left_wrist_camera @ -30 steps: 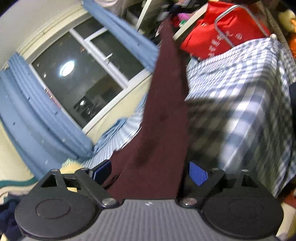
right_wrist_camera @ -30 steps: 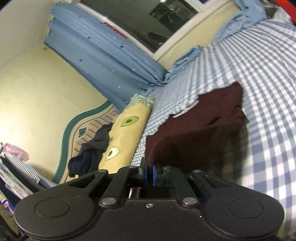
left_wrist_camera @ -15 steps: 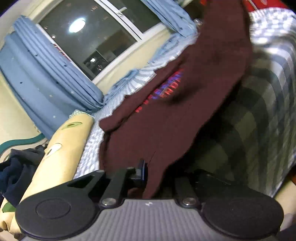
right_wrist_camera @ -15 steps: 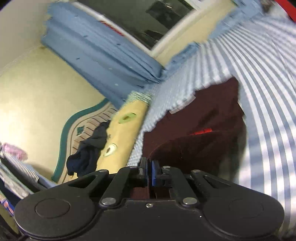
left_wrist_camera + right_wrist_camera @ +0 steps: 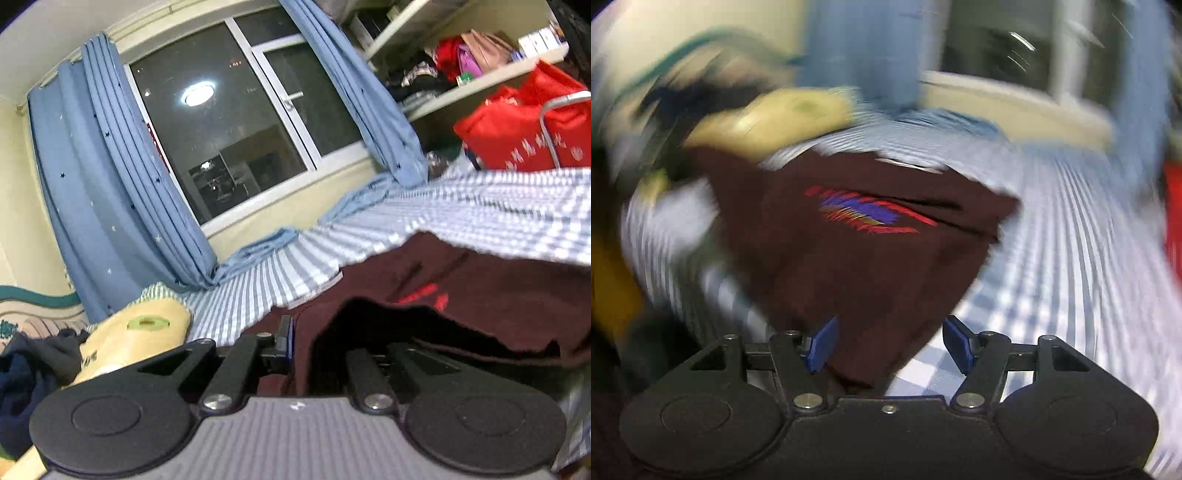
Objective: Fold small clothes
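A dark maroon garment with a red and blue print lies crumpled on the checked bed sheet. My left gripper is shut on a fold of it at the near edge. The cloth drapes over the right finger and hides it; only the left finger's blue pad shows. In the blurred right wrist view the garment spreads on the sheet with a corner between the fingers of my right gripper. Its jaws are opening, and the blue pads stand apart from the cloth.
A yellow avocado-print pillow and a heap of dark clothes lie at the left end of the bed. Blue curtains and a window stand behind. A red bag and shelves stand at the right.
The left gripper closed on the maroon cloth and rose. The right gripper, shut on the cloth before, has opened, rolled and swung over the garment, which now lies spread on the bed.
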